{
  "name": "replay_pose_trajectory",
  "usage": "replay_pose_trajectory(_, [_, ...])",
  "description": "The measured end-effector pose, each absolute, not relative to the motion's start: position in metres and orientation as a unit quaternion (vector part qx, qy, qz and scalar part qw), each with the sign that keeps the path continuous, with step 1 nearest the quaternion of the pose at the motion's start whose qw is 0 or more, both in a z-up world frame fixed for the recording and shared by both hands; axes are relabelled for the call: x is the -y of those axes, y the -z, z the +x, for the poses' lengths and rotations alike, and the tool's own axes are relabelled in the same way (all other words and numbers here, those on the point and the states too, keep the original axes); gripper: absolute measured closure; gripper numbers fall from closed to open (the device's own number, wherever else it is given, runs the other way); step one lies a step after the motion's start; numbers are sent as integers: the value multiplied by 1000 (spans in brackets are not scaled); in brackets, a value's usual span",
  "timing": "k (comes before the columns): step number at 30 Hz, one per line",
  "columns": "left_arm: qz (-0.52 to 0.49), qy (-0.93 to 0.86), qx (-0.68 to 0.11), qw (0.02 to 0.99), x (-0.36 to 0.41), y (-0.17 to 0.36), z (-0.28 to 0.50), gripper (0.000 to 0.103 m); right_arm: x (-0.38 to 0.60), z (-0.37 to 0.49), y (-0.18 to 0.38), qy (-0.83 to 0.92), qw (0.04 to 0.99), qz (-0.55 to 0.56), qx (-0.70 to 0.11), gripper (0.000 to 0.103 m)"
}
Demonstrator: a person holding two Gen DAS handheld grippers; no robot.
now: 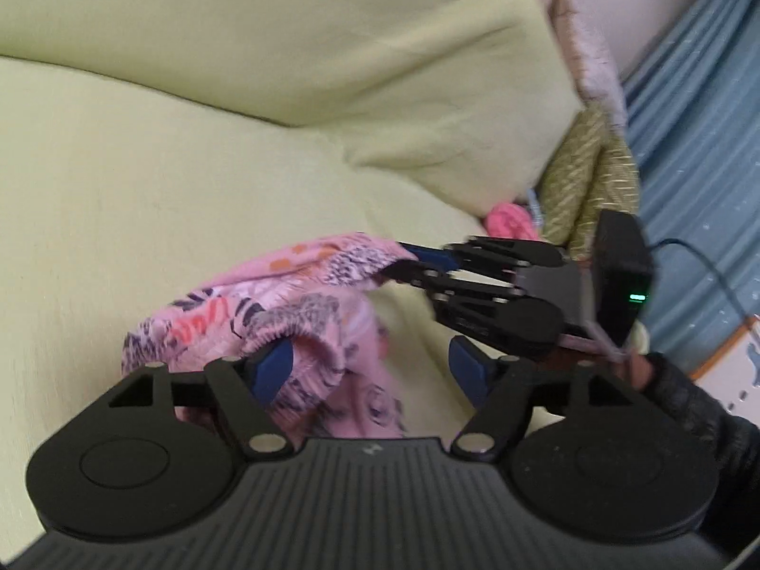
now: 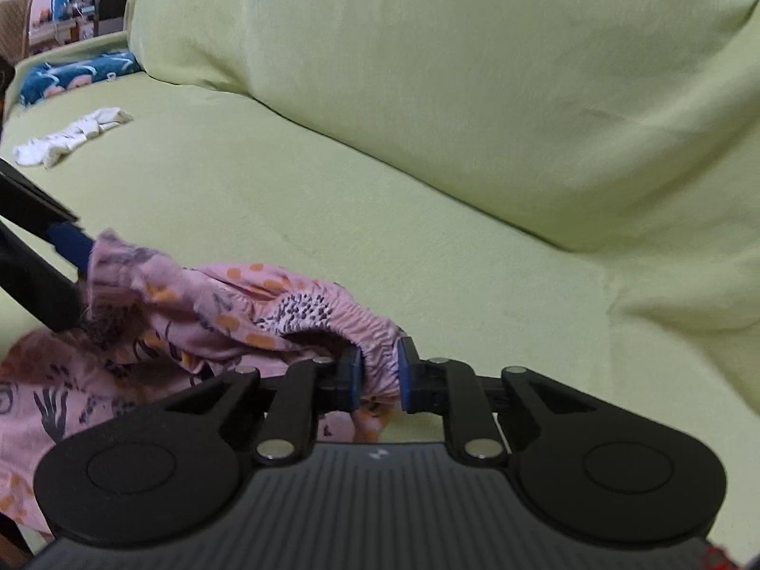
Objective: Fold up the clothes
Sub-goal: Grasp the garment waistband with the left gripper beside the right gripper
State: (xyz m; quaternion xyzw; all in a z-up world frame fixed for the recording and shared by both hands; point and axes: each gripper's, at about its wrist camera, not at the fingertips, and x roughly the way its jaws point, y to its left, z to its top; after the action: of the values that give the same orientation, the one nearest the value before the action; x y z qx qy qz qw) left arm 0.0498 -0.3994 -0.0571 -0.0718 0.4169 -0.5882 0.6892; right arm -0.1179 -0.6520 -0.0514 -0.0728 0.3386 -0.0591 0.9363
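While a yellow-green sofa fills both views, we see its seat running bare and wide from the near front edge to the back cushions, with open room to the right of our right gripper. Toward the seat's far left end lie a white garment and, beyond it at the left edge, a blue patterned cloth, both well apart from the work. In the left wrist view, the sofa's right end meets an olive patterned cushion and a blue ribbed covering.

We hold one small pink garment over the seat's front edge, near its middle. It is printed with orange dots and dark markings, and its gathered elastic hem bunches in wrinkles between the two tools.

Our right gripper is clamped narrowly on the elastic hem, the blue pads pressing the fold from both sides. In the left wrist view this same gripper bites the garment's right corner, with a hand in a dark sleeve behind it.

Our left gripper stands wide; its left pad lies against the pink garment, while the right pad hangs clear over bare seat. From the right wrist view, the left gripper's blue tip touches the cloth's far corner.
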Motion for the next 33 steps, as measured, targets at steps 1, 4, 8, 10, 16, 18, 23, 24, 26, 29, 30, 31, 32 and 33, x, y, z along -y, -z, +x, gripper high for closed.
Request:
replay_pose_trajectory(1, [-85,594,-417,683,393,56,46,34,649,-119,51,63,936,-76,-337,85])
replay_pose_trajectory(4, [-118,602,-441,655,388,65,38,30,645,-121,53,59,938,-64,-336,85])
replay_pose_trajectory(8, [-163,572,-493,634,409,97,35,31,638,-126,50,58,942,-52,-328,85])
replay_pose_trajectory(10, [-219,560,-510,615,405,109,38,31,636,-133,48,59,943,-50,-323,85])
replay_pose_trajectory(16, [-342,455,-542,618,411,148,66,64,645,-149,41,68,946,-36,-314,85])
replay_pose_trajectory(18, [-340,440,-542,630,403,146,72,86,647,-150,42,71,946,-34,-316,85])
replay_pose_trajectory(23, [-261,461,-508,679,368,106,82,88,643,-161,35,80,947,-25,-310,85])
replay_pose_trajectory(24, [-245,465,-500,688,361,97,84,88,641,-164,30,83,948,-21,-305,85])
replay_pose_trajectory(26, [-212,472,-485,705,347,81,88,88,636,-174,17,92,952,-14,-291,86])
replay_pose_trajectory(29, [-139,487,-438,743,320,41,91,89,624,-194,-11,104,960,-8,-260,87])
replay_pose_trajectory(30, [-111,485,-419,759,309,23,90,89,617,-202,-23,108,963,-7,-248,87])
replay_pose_trajectory(31, [-86,488,-399,772,295,5,86,89,610,-211,-34,112,965,-8,-235,88])
replay_pose_trajectory(32, [-61,490,-377,783,281,-14,83,89,601,-221,-46,116,968,-10,-222,88])
replay_pose_trajectory(33, [-40,494,-358,792,269,-31,78,89,590,-232,-60,119,971,-13,-207,88])
